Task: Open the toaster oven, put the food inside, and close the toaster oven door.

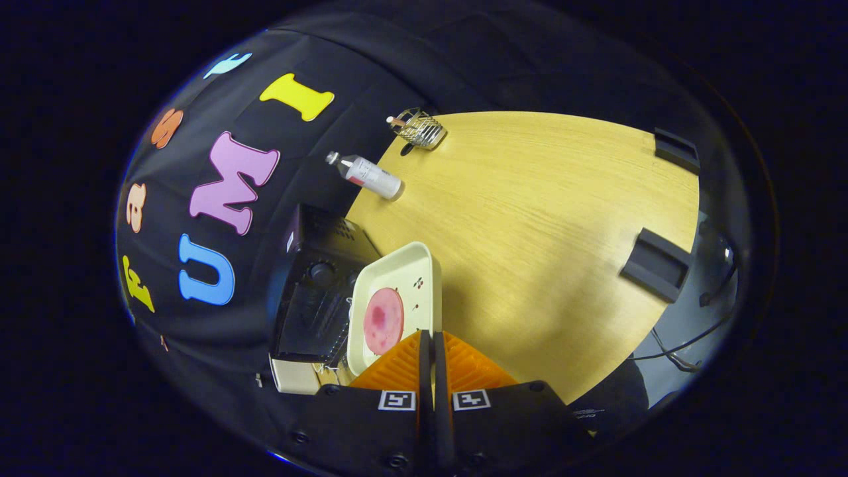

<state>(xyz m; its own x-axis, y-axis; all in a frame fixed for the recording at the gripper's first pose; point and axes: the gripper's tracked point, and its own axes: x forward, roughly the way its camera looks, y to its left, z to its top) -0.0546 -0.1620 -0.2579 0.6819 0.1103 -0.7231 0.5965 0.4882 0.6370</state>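
1. Toaster oven [311, 298] stands at 10 o'clock from the gripper [427, 348], beside the tray [397, 265] with the food [383, 320].
2. The tray looks stiff, light and slippery; I judge its rim the best hold.
3. Its long axis runs 12 to 6 o'clock.
4. The fingers are pressed together, and whether they pinch the tray's near rim I cannot tell.

A cream tray [397, 278] bearing a pink ham slice [383, 320] is seen just ahead of the claw [427, 344], its fingers pressed together, beside a black toaster oven [311, 298] on the desk [530, 218].
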